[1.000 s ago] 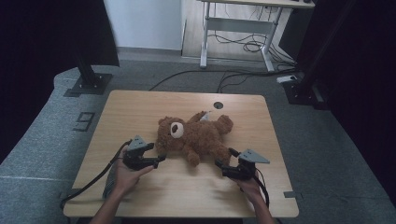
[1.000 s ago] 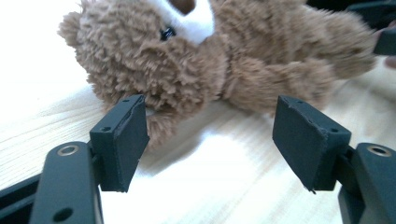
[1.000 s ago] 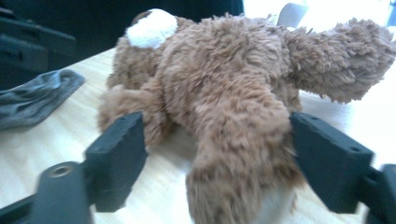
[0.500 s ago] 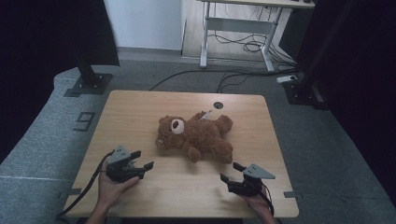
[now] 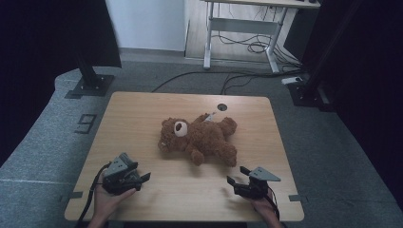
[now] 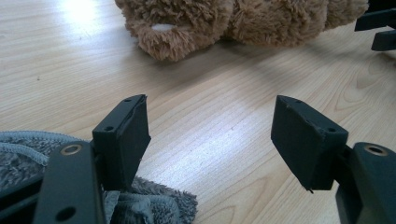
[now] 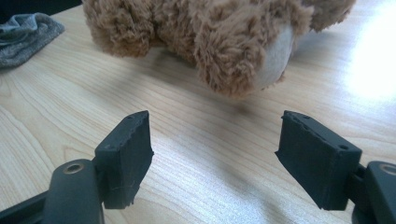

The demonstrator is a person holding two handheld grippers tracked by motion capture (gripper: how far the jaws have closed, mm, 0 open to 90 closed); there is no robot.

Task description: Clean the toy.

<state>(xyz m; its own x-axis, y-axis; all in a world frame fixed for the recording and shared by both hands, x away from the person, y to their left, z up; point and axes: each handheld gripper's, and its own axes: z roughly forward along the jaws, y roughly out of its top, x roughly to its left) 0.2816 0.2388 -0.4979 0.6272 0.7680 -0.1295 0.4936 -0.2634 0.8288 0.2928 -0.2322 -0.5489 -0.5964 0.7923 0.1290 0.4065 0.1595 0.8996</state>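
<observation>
A brown teddy bear point(image 5: 202, 137) lies on its back in the middle of the wooden table point(image 5: 142, 114), head to the left. My left gripper point(image 5: 141, 180) rests near the front left edge, open, with bare wood between its jaws in the left gripper view point(image 6: 210, 105); the bear's head point(image 6: 182, 23) lies ahead. My right gripper point(image 5: 236, 174) sits near the front right, open and apart from the bear. Its jaws have just been closing slightly with nothing between them point(image 7: 215, 119). The bear's foot point(image 7: 243, 56) is just beyond them.
A grey fuzzy cloth point(image 6: 154, 200) lies under my left gripper and also appears far off in the right gripper view point(image 7: 25, 35). A small round hole point(image 5: 222, 107) sits near the table's far edge. Black stands and cables are on the floor behind.
Both grippers have drawn back from the bear's sides toward the near edge of the table. The bear lies where it was.
</observation>
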